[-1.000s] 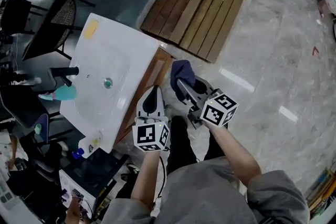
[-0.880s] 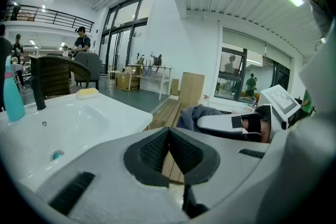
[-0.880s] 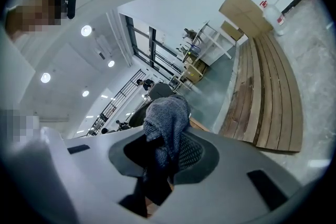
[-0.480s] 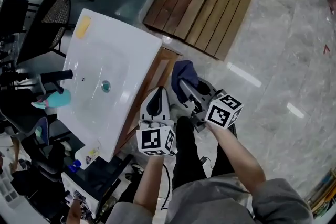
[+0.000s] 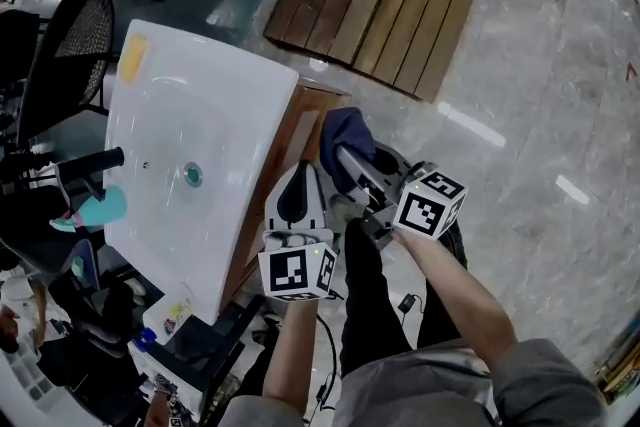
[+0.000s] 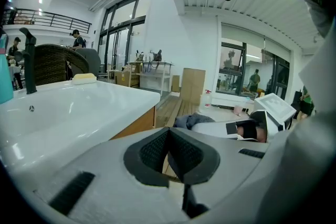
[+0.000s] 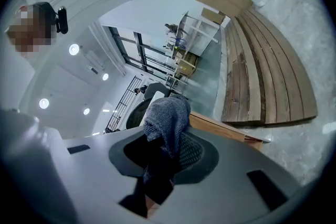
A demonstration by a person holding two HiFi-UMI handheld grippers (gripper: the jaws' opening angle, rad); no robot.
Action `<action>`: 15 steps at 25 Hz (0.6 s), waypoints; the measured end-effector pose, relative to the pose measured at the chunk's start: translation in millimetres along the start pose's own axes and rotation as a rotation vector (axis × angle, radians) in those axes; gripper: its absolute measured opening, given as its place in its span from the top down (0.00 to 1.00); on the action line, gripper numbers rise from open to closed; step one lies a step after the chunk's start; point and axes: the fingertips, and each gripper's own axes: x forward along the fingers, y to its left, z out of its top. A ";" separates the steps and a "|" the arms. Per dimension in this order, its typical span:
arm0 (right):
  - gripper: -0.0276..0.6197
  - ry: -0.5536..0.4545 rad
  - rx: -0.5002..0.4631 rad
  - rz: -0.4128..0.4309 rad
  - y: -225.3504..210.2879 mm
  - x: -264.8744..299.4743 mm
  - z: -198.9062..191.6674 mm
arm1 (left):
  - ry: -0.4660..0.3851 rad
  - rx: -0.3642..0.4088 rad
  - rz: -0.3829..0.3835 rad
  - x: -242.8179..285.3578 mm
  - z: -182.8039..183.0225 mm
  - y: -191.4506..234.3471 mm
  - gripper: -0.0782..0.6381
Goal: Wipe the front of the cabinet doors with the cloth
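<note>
Right gripper [image 5: 348, 158] is clamped on the cloth [image 5: 343, 131] (dark blue, bunched, spilling past the pads). Cloth sits just right of the cabinet [image 5: 296, 147] front, near its far corner; can't tell if it touches. Left gripper [image 5: 297, 177] is pinched together with nothing in it, beside the wood face under the sink [image 5: 200, 115].

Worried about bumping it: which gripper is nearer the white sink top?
Left. The left gripper, shut and empty, sits right beside the white sink top's near edge; the right gripper, shut on the cloth, is farther out, beyond the left one.
</note>
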 end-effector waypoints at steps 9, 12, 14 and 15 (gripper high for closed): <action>0.82 -0.052 0.119 0.010 -29.5 31.6 -1.5 | -0.008 -0.002 0.028 9.0 -11.0 9.8 0.88; 0.82 -0.051 0.152 0.016 -42.1 46.0 -4.0 | -0.001 0.000 0.026 14.1 -17.3 10.9 0.88; 0.82 -0.042 0.162 0.022 -47.3 53.3 -8.8 | 0.001 0.000 0.027 16.7 -21.1 13.2 0.88; 0.82 -0.037 0.167 0.026 -49.0 56.2 -11.7 | -0.001 -0.001 0.030 17.6 -22.5 14.8 0.88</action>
